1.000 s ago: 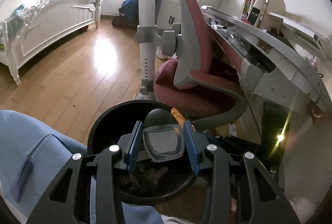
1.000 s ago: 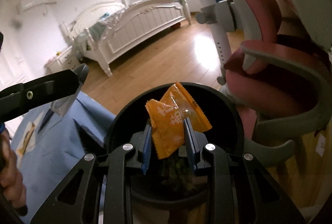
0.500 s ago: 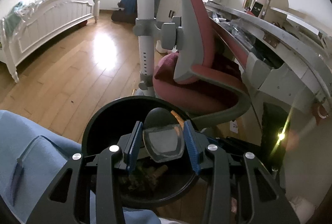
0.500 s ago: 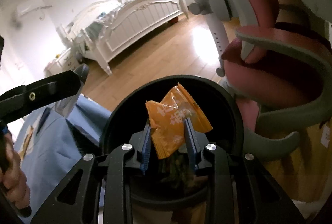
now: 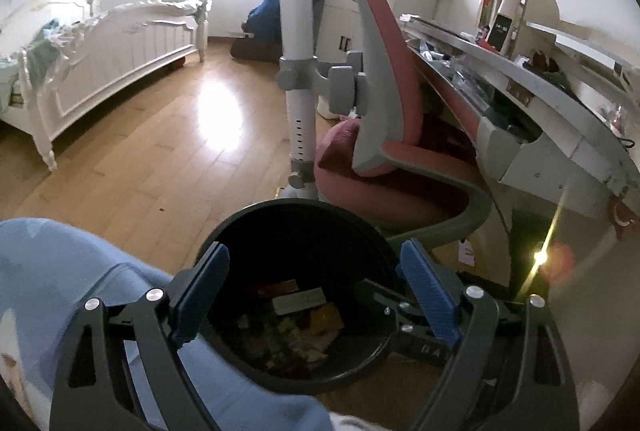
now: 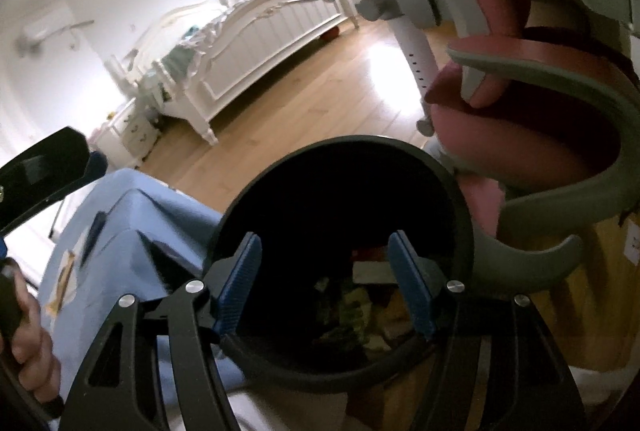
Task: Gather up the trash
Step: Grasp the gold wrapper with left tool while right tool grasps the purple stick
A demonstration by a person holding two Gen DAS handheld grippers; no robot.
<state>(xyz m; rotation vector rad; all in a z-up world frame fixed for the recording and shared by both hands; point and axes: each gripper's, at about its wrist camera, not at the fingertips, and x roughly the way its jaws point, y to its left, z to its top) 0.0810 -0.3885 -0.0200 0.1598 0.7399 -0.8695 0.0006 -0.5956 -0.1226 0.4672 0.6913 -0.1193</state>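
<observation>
A round black trash bin (image 5: 256,227) stands on the wooden floor right below both grippers; it also shows in the right wrist view (image 6: 464,215). Mixed trash (image 5: 296,327) lies at its bottom, with a pale flat piece (image 5: 298,300) and an orange wrapper (image 5: 326,316) on top. The trash also shows in the right wrist view (image 6: 356,307). My left gripper (image 5: 314,283) is open and empty above the bin's mouth. My right gripper (image 6: 324,271) is open and empty above the bin too.
A pink and grey desk chair (image 5: 384,135) stands just behind the bin, against a cluttered desk (image 5: 540,103). A light blue cloth (image 5: 60,271) lies left of the bin. A white bed (image 5: 100,71) stands far left across the wooden floor (image 5: 160,159).
Both grippers opened over the bin. The clear plastic piece left my left gripper and the orange wrapper left my right gripper; both now lie inside the bin.
</observation>
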